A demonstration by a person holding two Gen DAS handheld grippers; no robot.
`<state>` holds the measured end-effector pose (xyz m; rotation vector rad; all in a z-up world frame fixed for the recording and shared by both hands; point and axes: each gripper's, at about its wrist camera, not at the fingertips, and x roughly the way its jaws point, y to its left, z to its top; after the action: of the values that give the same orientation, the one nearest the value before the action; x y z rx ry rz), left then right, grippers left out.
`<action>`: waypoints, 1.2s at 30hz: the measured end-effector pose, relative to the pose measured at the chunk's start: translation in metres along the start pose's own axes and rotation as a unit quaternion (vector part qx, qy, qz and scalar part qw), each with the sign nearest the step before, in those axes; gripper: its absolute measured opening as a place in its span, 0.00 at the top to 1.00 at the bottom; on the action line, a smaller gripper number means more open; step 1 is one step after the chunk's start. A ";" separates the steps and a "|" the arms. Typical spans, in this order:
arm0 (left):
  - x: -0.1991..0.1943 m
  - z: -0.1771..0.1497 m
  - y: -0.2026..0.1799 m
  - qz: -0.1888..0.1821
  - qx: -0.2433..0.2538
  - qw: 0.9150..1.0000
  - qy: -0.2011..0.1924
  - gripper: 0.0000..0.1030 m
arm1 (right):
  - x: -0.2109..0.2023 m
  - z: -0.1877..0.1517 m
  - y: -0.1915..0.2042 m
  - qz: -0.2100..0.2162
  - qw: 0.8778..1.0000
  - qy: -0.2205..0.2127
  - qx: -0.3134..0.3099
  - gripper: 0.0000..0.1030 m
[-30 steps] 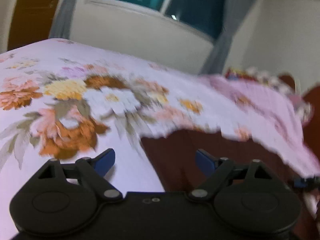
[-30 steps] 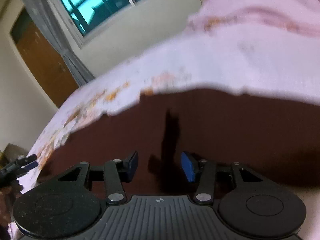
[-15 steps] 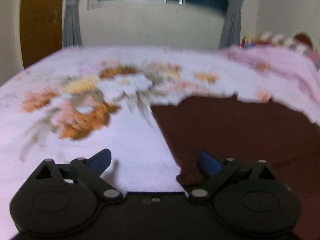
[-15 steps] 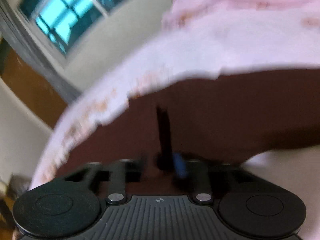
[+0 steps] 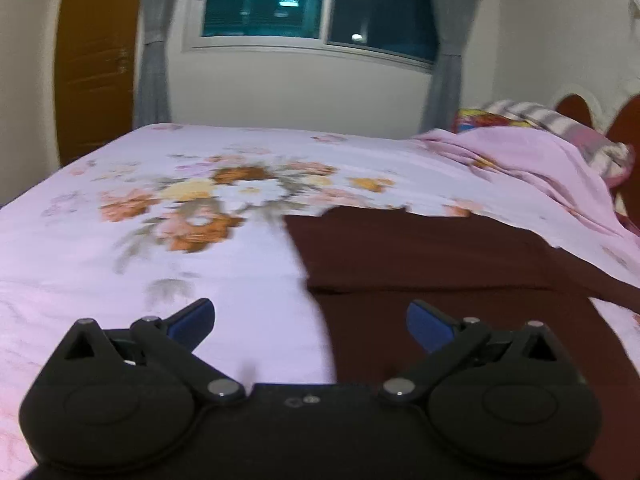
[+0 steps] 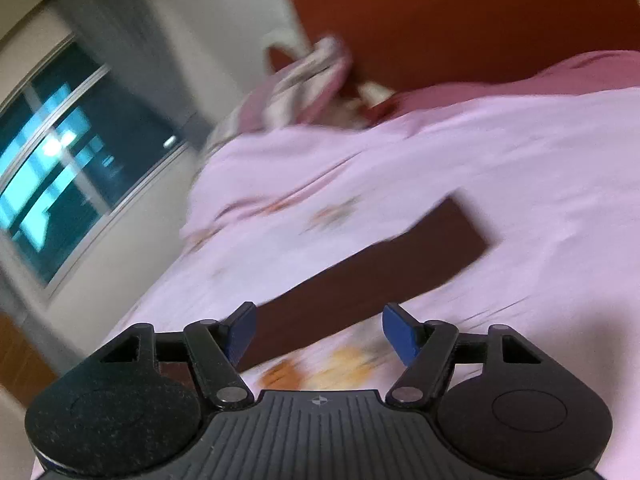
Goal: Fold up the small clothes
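Maroon garment (image 5: 432, 252) lies flat on the bed (image 5: 120, 280), right of the flower print (image 5: 208, 208); a fold line crosses it, with an upper layer lying over the lower one. In the left wrist view its left edge runs down between the blue pads.

Left tongs (image 5: 310, 320): spread wide, nothing between the pads; jaws have just been opening. A second ago the cloth filled the space right up to the right pad; now the pads stand clear above it, and more sheet shows under the left pad (image 5: 192, 318). View has levelled: window (image 5: 316, 4), curtains (image 5: 154, 40) and door (image 5: 96, 60) now sit square, where they were tilted before.

Right tongs (image 6: 318, 332): moderately spread, nothing between the pads; jaws have just been opening. A second ago this view was filled with maroon cloth close under the pads, with a dark crease between them. Now the view has swung toward the headboard (image 6: 460, 12) and pillow (image 6: 296, 84). Only a long maroon strip (image 6: 380, 264) of the garment shows, running diagonally from beside the left pad (image 6: 240, 332) up to the right. Pink sheet and an orange print (image 6: 320, 372) lie under the pads. Frame is motion-blurred.
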<state>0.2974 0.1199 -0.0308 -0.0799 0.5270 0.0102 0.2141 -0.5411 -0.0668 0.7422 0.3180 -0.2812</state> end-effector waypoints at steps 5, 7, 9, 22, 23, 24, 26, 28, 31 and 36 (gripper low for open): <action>0.014 -0.002 -0.083 -0.051 0.021 0.998 0.005 0.01 | -0.007 0.038 -0.064 -0.036 0.997 -0.021 0.070 0.40; 0.023 -0.005 -0.121 -0.076 0.035 0.996 0.007 0.00 | 0.005 0.044 -0.081 -0.041 0.994 -0.015 0.096 0.48; 0.036 -0.011 -0.156 -0.085 0.054 0.995 0.014 0.00 | 0.020 0.049 -0.098 -0.037 0.993 -0.003 0.111 0.48; 0.074 -0.063 -0.206 -0.075 0.087 0.990 0.077 0.01 | 0.082 0.048 -0.131 -0.002 0.993 0.024 0.118 0.48; 0.077 -0.064 -0.205 -0.075 0.084 0.990 0.080 0.01 | 0.086 0.049 -0.130 -0.001 0.993 0.025 0.116 0.48; 0.078 -0.065 -0.204 -0.075 0.083 0.990 0.081 0.01 | 0.090 0.050 -0.128 0.001 0.993 0.025 0.114 0.48; 0.076 -0.065 -0.205 -0.074 0.082 0.991 0.079 0.01 | 0.096 0.050 -0.126 -0.001 0.994 0.025 0.109 0.53; 0.076 -0.065 -0.206 -0.073 0.085 0.991 0.079 0.01 | 0.103 0.049 -0.128 -0.005 0.993 0.033 0.114 0.80; 0.079 -0.063 -0.207 -0.077 0.082 0.991 0.076 0.01 | 0.107 0.047 -0.133 -0.009 0.992 0.036 0.124 0.88; 0.085 -0.060 -0.207 -0.081 0.077 0.991 0.077 0.01 | 0.110 0.049 -0.135 -0.019 0.990 0.040 0.132 0.87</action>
<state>0.3470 -0.0921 -0.1095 0.0280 0.6734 -0.1957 0.2755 -0.6855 -0.1576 1.0107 0.3747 -0.3334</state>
